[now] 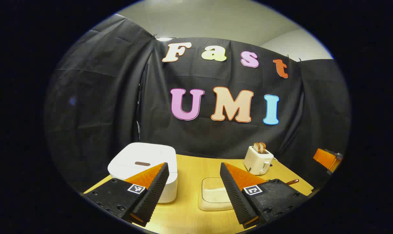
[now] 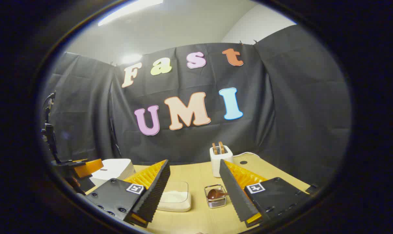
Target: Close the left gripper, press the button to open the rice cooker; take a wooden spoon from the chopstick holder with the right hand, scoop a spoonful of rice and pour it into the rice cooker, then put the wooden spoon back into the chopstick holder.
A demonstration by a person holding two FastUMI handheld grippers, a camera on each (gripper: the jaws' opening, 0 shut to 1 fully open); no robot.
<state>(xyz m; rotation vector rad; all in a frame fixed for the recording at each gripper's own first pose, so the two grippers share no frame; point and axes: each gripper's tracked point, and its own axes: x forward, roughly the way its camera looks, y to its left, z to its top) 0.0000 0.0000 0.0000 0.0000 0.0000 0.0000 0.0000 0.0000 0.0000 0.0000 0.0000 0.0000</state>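
Note:
A white rice cooker (image 1: 144, 164) with its lid down sits at the table's left, partly behind the left finger of my left gripper (image 1: 194, 191), which is open and holds nothing. A clear container of rice (image 1: 214, 195) lies between its fingers, farther off. In the right gripper view, my right gripper (image 2: 195, 191) is open and bare above the table. The rice container (image 2: 174, 196) and a metal chopstick holder (image 2: 216, 198) with the wooden spoon (image 2: 214, 194) in it stand ahead between its fingers. The rice cooker (image 2: 113, 170) is at the left there, with the left gripper (image 2: 86, 169) beside it.
A cream toaster (image 1: 258, 159) with two slices of toast stands at the back of the wooden table (image 1: 190, 169), also seen as the toaster (image 2: 221, 159) in the right gripper view. The right gripper (image 1: 326, 159) shows at the right edge. The black cloth wall closes off the back.

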